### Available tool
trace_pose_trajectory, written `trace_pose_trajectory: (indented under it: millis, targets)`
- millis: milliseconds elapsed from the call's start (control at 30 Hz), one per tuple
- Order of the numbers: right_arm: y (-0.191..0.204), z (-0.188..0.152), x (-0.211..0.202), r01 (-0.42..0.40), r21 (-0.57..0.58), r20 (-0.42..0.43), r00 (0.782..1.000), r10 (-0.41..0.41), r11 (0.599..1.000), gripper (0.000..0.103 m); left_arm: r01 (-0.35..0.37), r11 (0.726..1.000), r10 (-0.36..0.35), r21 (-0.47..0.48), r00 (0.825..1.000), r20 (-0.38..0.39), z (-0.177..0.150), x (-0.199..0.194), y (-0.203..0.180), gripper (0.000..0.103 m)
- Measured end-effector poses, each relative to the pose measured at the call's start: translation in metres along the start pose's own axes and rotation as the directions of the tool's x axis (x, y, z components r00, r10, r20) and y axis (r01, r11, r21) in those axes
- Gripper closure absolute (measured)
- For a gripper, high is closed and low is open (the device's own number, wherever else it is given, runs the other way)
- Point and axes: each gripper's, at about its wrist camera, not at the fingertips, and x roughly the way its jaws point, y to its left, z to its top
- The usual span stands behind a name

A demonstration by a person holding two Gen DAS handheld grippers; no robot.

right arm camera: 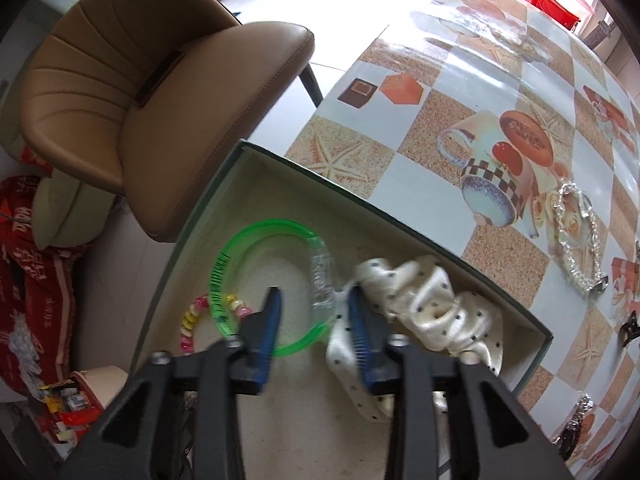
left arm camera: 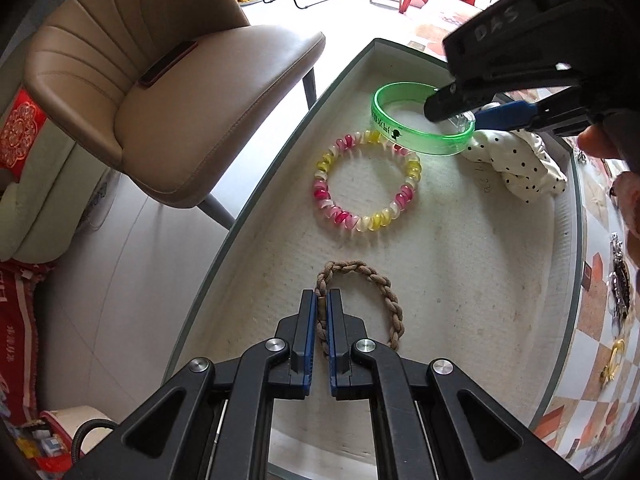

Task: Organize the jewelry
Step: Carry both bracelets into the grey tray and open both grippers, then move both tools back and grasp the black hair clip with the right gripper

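A shallow cream-lined box point(left arm camera: 460, 280) point(right arm camera: 288, 168) holds a green plastic bangle point(left arm camera: 400, 128) point(right arm camera: 224, 264), a pink-yellow-white beaded bracelet point(left arm camera: 332, 208) point(right arm camera: 190, 326), a brown braided bracelet point(left arm camera: 384, 284) and a white polka-dot scrunchie point(left arm camera: 516, 160) point(right arm camera: 432, 300). My left gripper point(left arm camera: 321, 300) is shut on the braided bracelet, low over the box floor. My right gripper point(right arm camera: 314, 306) point(left arm camera: 460, 114) is open, its jaws straddling the bangle's clear section, next to the scrunchie.
A tan chair point(left arm camera: 160, 92) point(right arm camera: 132, 88) stands left of the table. On the patterned tablecloth point(right arm camera: 440, 112) outside the box lie a clear chain bracelet point(right arm camera: 576, 240), a dark clip point(right arm camera: 630, 328), a gold piece point(left arm camera: 614, 360) and dark jewelry point(left arm camera: 620, 284).
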Motion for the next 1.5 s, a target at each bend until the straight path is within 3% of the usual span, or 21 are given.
trace_pose_trajectory:
  millis: [133,300,533,567,600,633,700,867,1033,1100,1333,1400,1500]
  targets:
    - [-0.006,-0.007,-0.021,-0.069,0.032,0.041,0.997,0.068,0.997,0.058,-0.012,1.0,0.012,0.021,1.0,-0.01,0.001,-0.003,-0.006,0.095]
    - [-0.014,-0.03,-0.06,-0.131,0.047,0.12,0.985,0.125,0.99,0.049,-0.016,0.999,0.017,0.038,1.0,-0.026,0.002,-0.006,-0.011,0.095]
    - [-0.042,-0.086,-0.094,-0.127,0.102,0.168,0.98,0.109,0.987,0.047,-0.031,0.997,0.033,0.077,0.999,-0.031,0.005,-0.009,-0.017,0.094]
    - [-0.048,-0.096,-0.097,-0.121,0.116,0.168,0.981,0.101,0.986,0.047,-0.034,0.996,0.037,0.082,0.999,-0.029,0.006,-0.01,-0.02,0.087]
    - [-0.054,-0.103,-0.1,-0.114,0.129,0.168,0.982,0.092,0.985,0.047,-0.037,0.996,0.04,0.085,0.999,-0.028,0.006,-0.011,-0.022,0.04]
    - [-0.061,-0.112,-0.101,-0.101,0.145,0.167,0.983,0.076,0.984,0.047,-0.046,0.996,0.047,0.079,0.999,-0.021,0.005,-0.014,-0.023,0.0]
    - [-0.075,-0.129,-0.104,-0.077,0.179,0.164,0.985,0.048,0.981,0.047,-0.073,0.995,0.071,0.073,0.997,0.035,0.004,-0.025,-0.026,0.0]
    - [-0.104,-0.161,-0.113,-0.053,0.243,0.156,0.988,0.015,0.969,0.047,-0.092,0.989,0.089,0.116,0.996,0.031,0.004,-0.033,-0.037,0.0]
    - [-0.128,-0.188,-0.119,-0.028,0.312,0.153,0.988,-0.021,0.95,0.032,-0.114,0.984,0.108,0.136,0.993,0.05,-0.001,-0.048,-0.045,0.0]
    - [-0.137,-0.196,-0.122,-0.022,0.344,0.154,0.988,-0.033,0.939,0.023,-0.108,0.984,0.101,0.144,0.993,0.055,-0.002,-0.052,-0.043,0.0]
    - [-0.163,-0.223,-0.135,0.001,0.456,0.163,0.983,-0.085,0.89,0.021,-0.067,0.978,0.047,0.199,0.993,0.105,0.0,-0.072,-0.057,0.0]
    - [-0.17,-0.231,-0.139,0.007,0.487,0.17,0.98,-0.103,0.873,0.0,-0.052,0.974,0.026,0.222,0.993,0.118,0.005,-0.073,-0.063,0.0]
    - [-0.178,-0.237,-0.145,0.029,0.518,0.179,0.974,-0.141,0.855,0.0,-0.004,0.967,-0.027,0.254,0.992,0.121,0.014,-0.074,-0.074,0.0]
